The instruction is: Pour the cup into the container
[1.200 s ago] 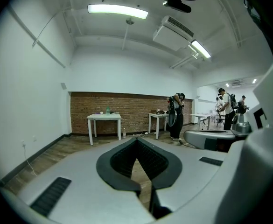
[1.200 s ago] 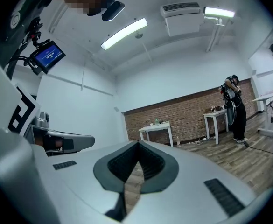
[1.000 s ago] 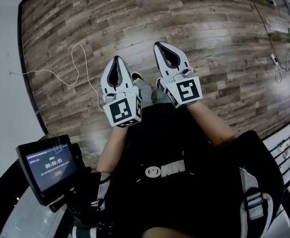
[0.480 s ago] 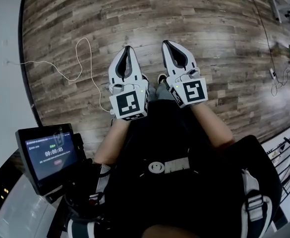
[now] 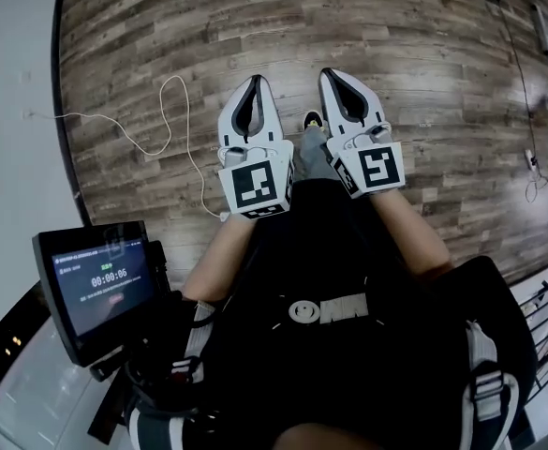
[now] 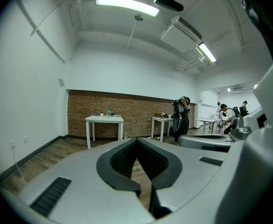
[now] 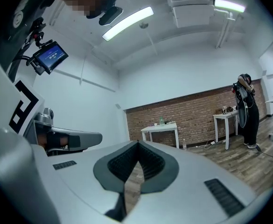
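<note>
No cup or container shows close by. In the head view my left gripper [image 5: 256,82] and right gripper [image 5: 335,73] are held side by side before the person's body, above a wooden floor [image 5: 423,45]. Both point forward, jaws closed tip to tip, nothing between them. The left gripper view shows the left gripper [image 6: 137,139] shut and aimed into a room. The right gripper [image 7: 137,143] looks the same in its own view. A far white table [image 6: 104,120] [image 7: 160,127] by the brick wall carries a small green bottle [image 6: 109,112] and other small items, too small to name.
A mounted screen [image 5: 100,284] sits at the person's lower left. A white cable [image 5: 175,125] loops over the floor near a white wall [image 5: 11,111]. A second table [image 6: 162,120] and standing people [image 6: 180,120] are further back in the room.
Both grippers have risen in the head view, and the left one has shifted right, closer to the right one. The view itself has swung a little. Both stay shut and empty.
</note>
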The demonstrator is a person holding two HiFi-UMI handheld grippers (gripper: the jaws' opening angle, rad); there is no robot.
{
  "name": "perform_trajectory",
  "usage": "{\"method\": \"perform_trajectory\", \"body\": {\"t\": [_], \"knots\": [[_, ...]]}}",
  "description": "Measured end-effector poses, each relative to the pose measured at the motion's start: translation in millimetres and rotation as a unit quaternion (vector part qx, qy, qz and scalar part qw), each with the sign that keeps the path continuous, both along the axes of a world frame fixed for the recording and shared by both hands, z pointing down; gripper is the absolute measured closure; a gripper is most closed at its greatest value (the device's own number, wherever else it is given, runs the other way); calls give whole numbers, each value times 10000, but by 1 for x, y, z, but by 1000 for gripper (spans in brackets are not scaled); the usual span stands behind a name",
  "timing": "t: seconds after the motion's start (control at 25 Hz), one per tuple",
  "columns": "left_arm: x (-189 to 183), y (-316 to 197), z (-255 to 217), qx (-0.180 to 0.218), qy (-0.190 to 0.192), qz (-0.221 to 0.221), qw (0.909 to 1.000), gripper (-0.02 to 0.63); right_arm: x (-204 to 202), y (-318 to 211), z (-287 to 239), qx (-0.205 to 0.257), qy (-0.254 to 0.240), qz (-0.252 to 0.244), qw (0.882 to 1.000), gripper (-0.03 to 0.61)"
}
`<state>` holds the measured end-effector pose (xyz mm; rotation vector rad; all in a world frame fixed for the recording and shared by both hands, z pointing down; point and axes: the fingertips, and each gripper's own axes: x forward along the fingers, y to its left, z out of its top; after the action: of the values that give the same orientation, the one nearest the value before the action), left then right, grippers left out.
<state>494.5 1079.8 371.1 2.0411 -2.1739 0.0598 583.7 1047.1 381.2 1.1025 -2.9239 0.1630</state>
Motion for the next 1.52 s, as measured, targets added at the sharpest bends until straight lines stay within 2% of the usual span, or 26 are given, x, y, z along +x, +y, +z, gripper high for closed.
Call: {"method": "perform_trajectory", "body": {"t": [0.12, 0.36, 0.72, 1.04, 1.12, 1.28, 1.36, 1.52], "knots": [[5, -26, -7, 20, -30, 5, 10000, 615, 0, -26, -5, -9, -103, -90, 9999, 580], [16, -136, -10, -183, -146, -20, 9997, 615, 0, -133, -5, -246, -356, -210, 9988, 580], [-10, -168, -2, -317, -146, -90, 9994, 615, -23, -168, 2, -359, -319, -259, 9985, 580], [-84, -206, 5, -277, -77, -133, 9995, 615, -86, -206, 4, -250, -50, -198, 9995, 580], [-109, -219, 5, -286, -52, -119, 9995, 615, -111, -220, 4, -271, 12, -208, 9994, 580], [-178, -277, 12, -370, 111, -160, 9991, 615, -174, -284, 12, -476, 163, -155, 9986, 580], [-195, -288, 13, -387, 143, -271, 9988, 615, -185, -296, 10, -463, 203, -186, 9985, 580], [-202, -286, 12, -354, 168, -357, 9986, 615, -180, -293, 5, -374, 218, -145, 9990, 580]]}}
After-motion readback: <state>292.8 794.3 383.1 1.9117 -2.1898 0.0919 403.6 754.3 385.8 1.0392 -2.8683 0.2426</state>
